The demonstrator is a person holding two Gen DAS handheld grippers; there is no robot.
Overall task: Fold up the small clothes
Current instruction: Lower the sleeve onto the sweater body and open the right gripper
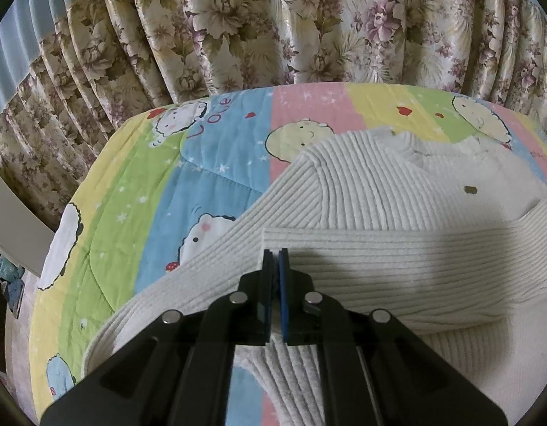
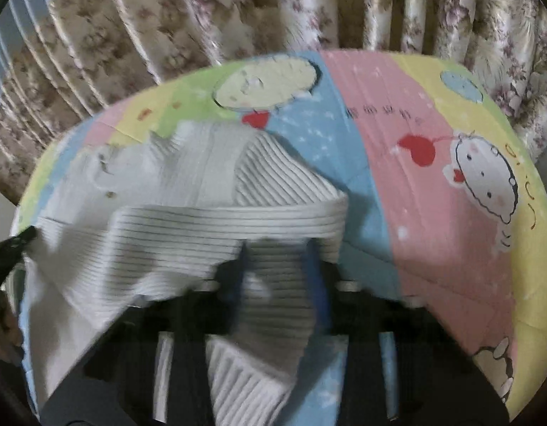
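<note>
We looked low and close across the bed [image 1: 160, 163] toward the curtain [image 1: 273, 25]; both views shared the sweater [image 1: 380, 206].

Both views are dim, under soft indoor light with a cool cast. The left wrist view is fairly sharp: the ribs of the white sweater [image 1: 362, 213] read clearly, and a broad soft shadow lies across its folded sleeve just ahead of the left gripper [image 1: 275, 254]. The floral curtain [image 1: 273, 25] shows a mild sheen on its folds. The right wrist view is smeared by motion blur; the sweater, the right gripper [image 2: 277, 248] and the quilt [image 2: 433, 195] prints lose their edges. Fisheye distortion bows the bed's edges, and black vignetting fills every corner.
</note>
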